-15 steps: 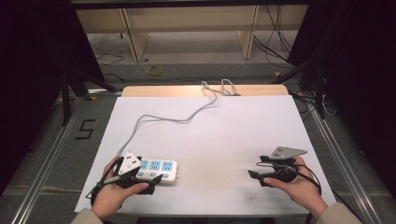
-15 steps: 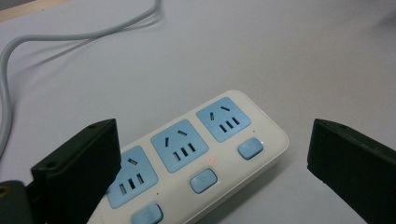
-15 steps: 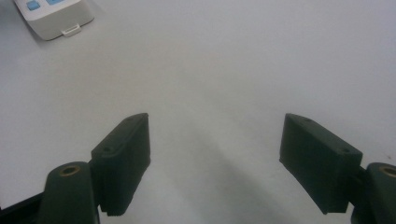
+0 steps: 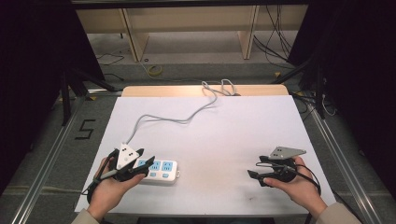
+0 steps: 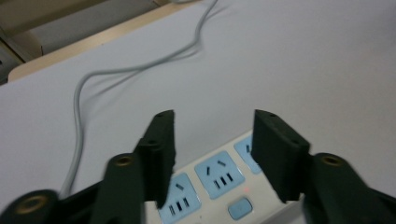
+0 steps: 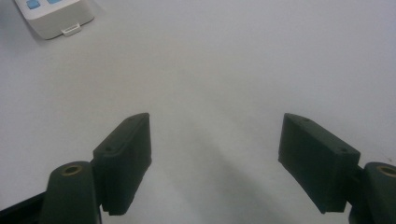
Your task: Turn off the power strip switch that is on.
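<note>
White plastic, smooth and boxy, the power strip (image 4: 156,170) lies at the counter's (image 4: 243,140) near-left, its grey cord (image 4: 184,119) snaking toward the far edge. The left claw (image 4: 145,164) straddles it, jaws apart and not yet pressing. To grip well, I'd centre the matte black pads on the long sides and close squarely. The right claw (image 4: 254,176) waits wide apart over bare counter.

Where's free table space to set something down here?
Bare: the wide stretch between the power strip and the right gripper, and the far right half beyond the grey cord. Crowded: near-left corner, where the left gripper sits at the strip.
</note>
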The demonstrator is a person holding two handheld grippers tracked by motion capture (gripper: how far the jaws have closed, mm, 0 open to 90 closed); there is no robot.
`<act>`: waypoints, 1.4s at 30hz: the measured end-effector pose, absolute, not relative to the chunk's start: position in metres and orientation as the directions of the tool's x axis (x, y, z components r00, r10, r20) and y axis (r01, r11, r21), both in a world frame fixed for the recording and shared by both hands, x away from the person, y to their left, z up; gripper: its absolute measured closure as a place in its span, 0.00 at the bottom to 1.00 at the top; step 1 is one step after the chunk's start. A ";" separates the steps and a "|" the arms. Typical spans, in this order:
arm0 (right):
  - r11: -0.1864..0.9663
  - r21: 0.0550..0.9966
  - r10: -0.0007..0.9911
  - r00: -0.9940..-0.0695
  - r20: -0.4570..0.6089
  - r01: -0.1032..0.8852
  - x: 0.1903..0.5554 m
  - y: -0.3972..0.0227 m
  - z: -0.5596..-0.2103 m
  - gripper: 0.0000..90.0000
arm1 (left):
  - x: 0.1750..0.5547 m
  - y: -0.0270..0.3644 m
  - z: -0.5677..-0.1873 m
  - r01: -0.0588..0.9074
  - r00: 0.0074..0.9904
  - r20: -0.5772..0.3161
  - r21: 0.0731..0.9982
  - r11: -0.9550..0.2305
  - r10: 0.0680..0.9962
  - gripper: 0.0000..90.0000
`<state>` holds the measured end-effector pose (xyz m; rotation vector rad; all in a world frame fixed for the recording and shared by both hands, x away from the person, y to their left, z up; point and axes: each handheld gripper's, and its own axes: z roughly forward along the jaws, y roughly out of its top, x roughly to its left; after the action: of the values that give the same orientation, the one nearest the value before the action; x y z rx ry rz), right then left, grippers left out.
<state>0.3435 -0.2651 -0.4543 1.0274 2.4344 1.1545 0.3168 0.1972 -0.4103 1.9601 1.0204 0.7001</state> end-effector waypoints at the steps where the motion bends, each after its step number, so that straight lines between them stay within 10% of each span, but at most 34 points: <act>1: 0.435 0.756 0.694 -0.717 0.066 0.490 0.344 -0.265 -0.454 0.29 | 0.317 0.197 -0.410 0.404 0.521 0.106 0.844 -0.354 0.847 0.69; 8: 0.437 0.753 0.691 -0.719 0.069 0.492 0.344 -0.265 -0.455 0.29 | 0.322 0.204 -0.402 0.400 0.478 0.055 0.875 -0.273 0.876 0.99; 42: 0.437 0.755 0.688 -0.722 0.068 0.488 0.345 -0.265 -0.455 0.29 | 0.352 0.199 -0.395 0.489 0.508 0.046 0.807 -0.331 0.860 1.00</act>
<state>0.3446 -0.2646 -0.4549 1.0217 2.4417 1.1590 0.3520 0.1990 -0.3953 1.9865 1.1040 0.6177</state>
